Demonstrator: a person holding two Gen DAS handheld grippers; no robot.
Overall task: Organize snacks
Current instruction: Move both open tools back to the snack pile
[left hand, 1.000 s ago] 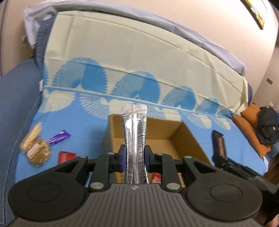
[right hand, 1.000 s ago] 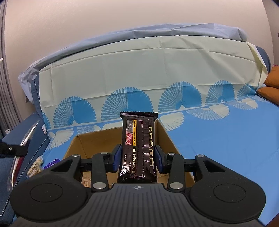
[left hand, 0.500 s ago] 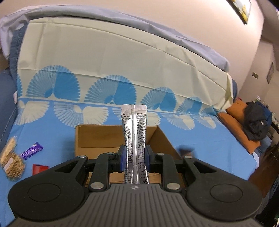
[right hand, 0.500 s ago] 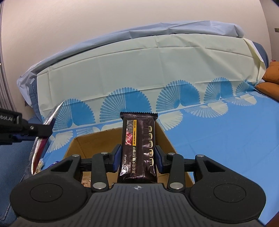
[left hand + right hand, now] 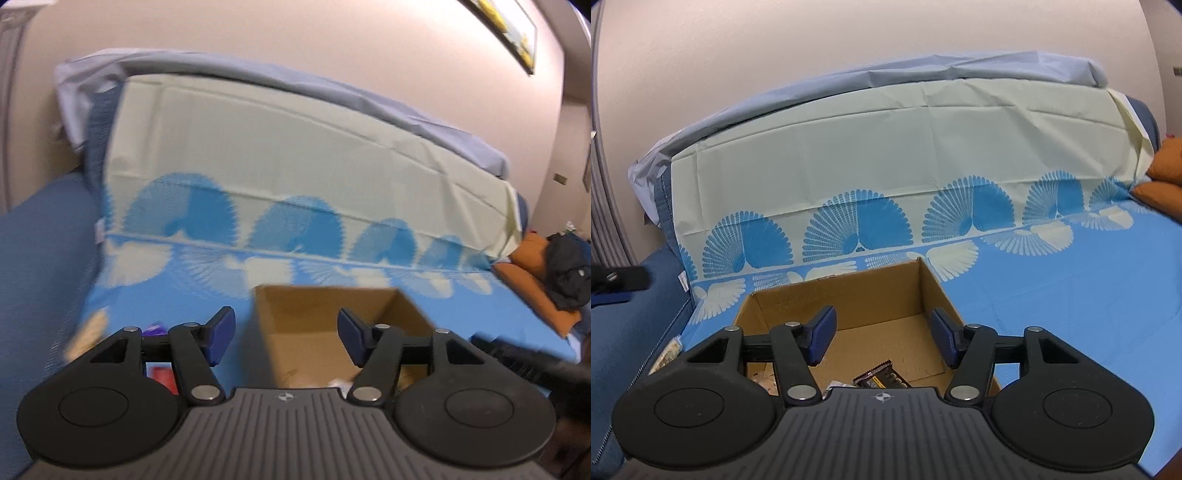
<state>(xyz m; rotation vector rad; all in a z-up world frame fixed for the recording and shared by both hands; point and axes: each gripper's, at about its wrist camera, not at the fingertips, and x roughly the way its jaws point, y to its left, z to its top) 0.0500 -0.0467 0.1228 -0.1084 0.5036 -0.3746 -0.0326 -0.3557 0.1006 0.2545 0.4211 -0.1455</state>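
An open cardboard box [image 5: 871,295] stands on the blue patterned sofa cover. My right gripper [image 5: 882,338] is open and empty above the box's near side. A dark brown snack bar [image 5: 881,378] lies on the box floor below it, next to a silver packet edge [image 5: 836,386] and other snacks at the left. My left gripper [image 5: 286,338] is open and empty, above the box's [image 5: 332,325] left wall; this view is motion-blurred. White and tan snack shapes [image 5: 332,382] show inside the box.
Loose snacks lie on the cover left of the box: a tan bag [image 5: 86,332], a purple wrapper [image 5: 155,328], a red packet [image 5: 162,374]. Orange cushions [image 5: 532,280] and a dark bag [image 5: 569,273] sit far right. The sofa back rises behind.
Both grippers have opened. The silver packet has left my left gripper and the dark bar has left my right; the bar now lies in the box. The left view has swung left.
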